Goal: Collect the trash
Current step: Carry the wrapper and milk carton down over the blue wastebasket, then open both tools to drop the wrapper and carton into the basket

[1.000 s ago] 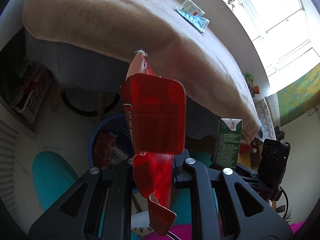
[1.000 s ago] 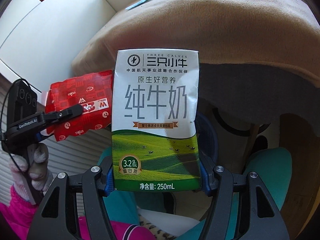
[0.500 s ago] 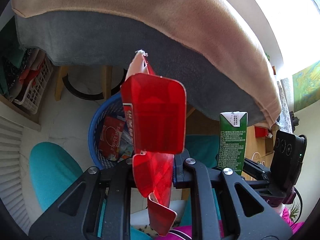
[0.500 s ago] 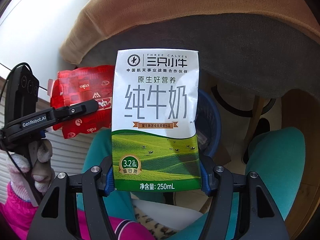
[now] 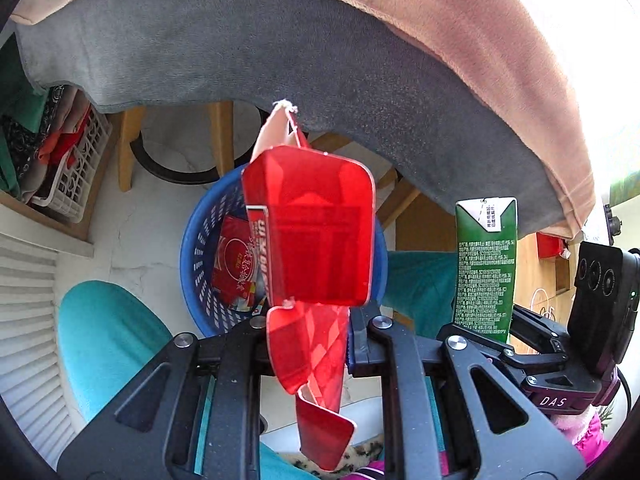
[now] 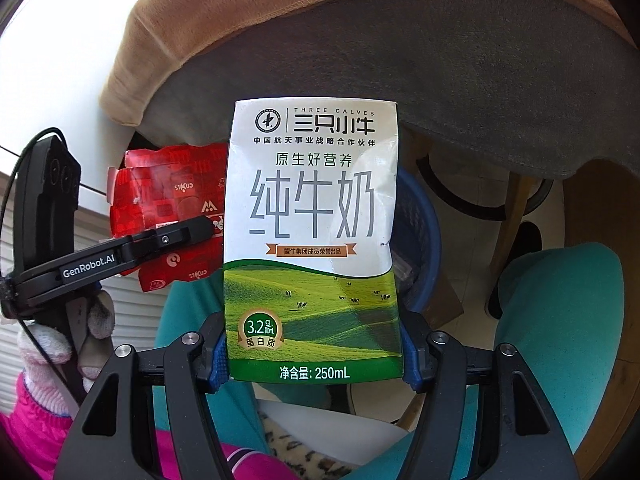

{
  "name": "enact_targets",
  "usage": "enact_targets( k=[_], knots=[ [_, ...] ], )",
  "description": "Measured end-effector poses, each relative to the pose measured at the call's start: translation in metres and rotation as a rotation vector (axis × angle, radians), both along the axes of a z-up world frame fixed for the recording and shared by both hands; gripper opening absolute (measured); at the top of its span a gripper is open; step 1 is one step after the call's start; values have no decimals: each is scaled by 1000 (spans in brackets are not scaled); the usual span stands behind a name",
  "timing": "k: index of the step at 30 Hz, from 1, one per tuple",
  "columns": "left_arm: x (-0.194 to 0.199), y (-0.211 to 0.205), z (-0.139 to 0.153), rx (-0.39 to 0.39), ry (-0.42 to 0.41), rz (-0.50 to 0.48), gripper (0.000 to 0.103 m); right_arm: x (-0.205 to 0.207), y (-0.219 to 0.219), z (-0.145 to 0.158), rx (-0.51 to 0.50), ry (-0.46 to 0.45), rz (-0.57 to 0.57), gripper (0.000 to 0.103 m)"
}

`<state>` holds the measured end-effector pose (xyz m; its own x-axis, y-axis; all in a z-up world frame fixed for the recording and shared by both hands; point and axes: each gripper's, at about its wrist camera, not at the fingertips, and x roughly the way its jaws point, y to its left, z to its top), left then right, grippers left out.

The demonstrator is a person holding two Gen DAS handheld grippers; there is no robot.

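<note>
The left gripper (image 5: 308, 344) is pointing steeply down over a blue perforated waste basket (image 5: 192, 264) on the pale floor (image 5: 132, 236), and a flattened red carton (image 5: 312, 240) is standing up from between its jaws. Those jaws are nearly together and are easing apart, with the carton's lower flap between them; whether the pads are pressing on it is hidden by the flap itself. A red snack wrapper (image 5: 236, 268) is lying inside the basket.

The right gripper (image 6: 314, 364) is clamping the base of an upright white-and-green 250 mL milk carton (image 6: 312, 216), its blue pads (image 6: 218, 364) pressing on both side walls with the jaws standing moderately wide. This carton is hanging in front of the basket's rim.

Behind both, a tan cloth (image 5: 460, 40) over a grey one (image 5: 280, 60) is draping from the desk edge. A gloved hand (image 6: 60, 332) in a pink sleeve (image 6: 32, 424) is gripping the left tool's handle, and teal-clad knees (image 5: 104, 340) are flanking the basket.
</note>
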<state>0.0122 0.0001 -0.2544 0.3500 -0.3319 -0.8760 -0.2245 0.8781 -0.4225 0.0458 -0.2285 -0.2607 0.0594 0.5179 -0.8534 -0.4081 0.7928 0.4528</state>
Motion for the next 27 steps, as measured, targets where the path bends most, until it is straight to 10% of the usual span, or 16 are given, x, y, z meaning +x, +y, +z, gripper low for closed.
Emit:
enact_targets(
  k=[8,27],
  knots=[
    [1,1,3,30,-6,27,50,3,1,2,-4,-19,-14,65],
    [-3,1,17,74,-51,13,51,7,-2,9,-6,-39,-24,65]
  ],
)
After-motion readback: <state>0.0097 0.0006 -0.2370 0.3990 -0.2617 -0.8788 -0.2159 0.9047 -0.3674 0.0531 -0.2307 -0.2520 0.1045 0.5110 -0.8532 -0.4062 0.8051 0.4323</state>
